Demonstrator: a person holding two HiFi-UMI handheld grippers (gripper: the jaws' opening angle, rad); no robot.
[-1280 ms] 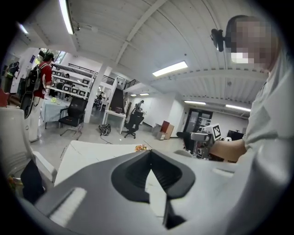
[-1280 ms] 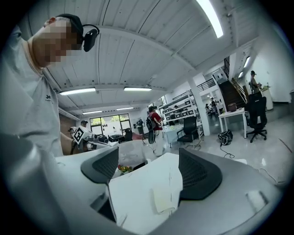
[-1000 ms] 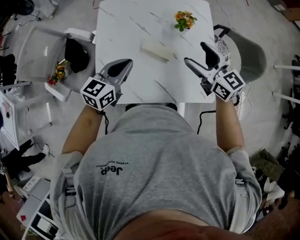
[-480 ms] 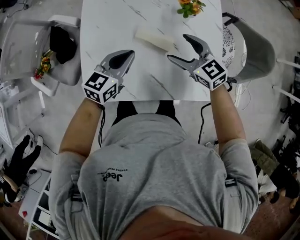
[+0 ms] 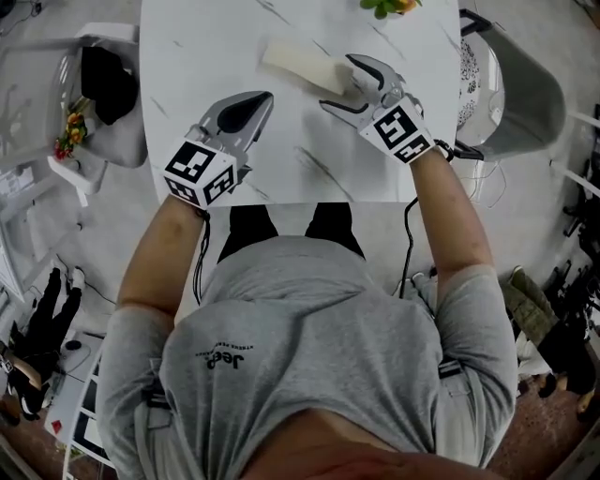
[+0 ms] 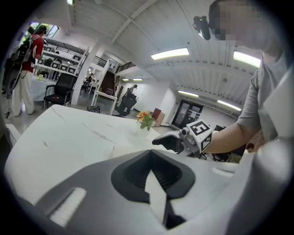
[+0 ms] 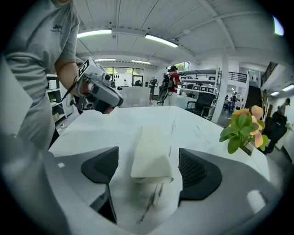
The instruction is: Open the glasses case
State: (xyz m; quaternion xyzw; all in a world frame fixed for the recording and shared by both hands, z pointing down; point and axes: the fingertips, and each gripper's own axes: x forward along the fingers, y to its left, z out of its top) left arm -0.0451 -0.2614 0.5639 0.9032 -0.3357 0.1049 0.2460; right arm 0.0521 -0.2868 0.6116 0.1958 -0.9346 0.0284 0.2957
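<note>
A cream glasses case [image 5: 298, 67] lies closed on the white marble table [image 5: 197, 47], slanting from far left to near right. My right gripper [image 5: 337, 82] is open, and its jaws straddle the case's near right end without closing on it. In the right gripper view the case [image 7: 151, 153] runs away from me between the two dark pads [image 7: 101, 167]. My left gripper [image 5: 263, 98] hovers left of the case, shut and empty, about a hand's width from it. The left gripper view shows the pale case [image 6: 125, 150] beyond its jaws and the right gripper [image 6: 171, 140] behind it.
A small pot of orange flowers [image 5: 384, 6] stands at the table's far edge, right of the case, flowers [image 7: 243, 126] close to my right jaw. A grey chair [image 5: 525, 103] is at the right, another chair with a black item [image 5: 103, 84] at the left. The table's near edge [image 5: 281, 199] runs just below both grippers.
My right gripper has moved forward and left until its open jaws bracket the case's end. The left gripper has stayed shut and shifted only slightly toward the case.
</note>
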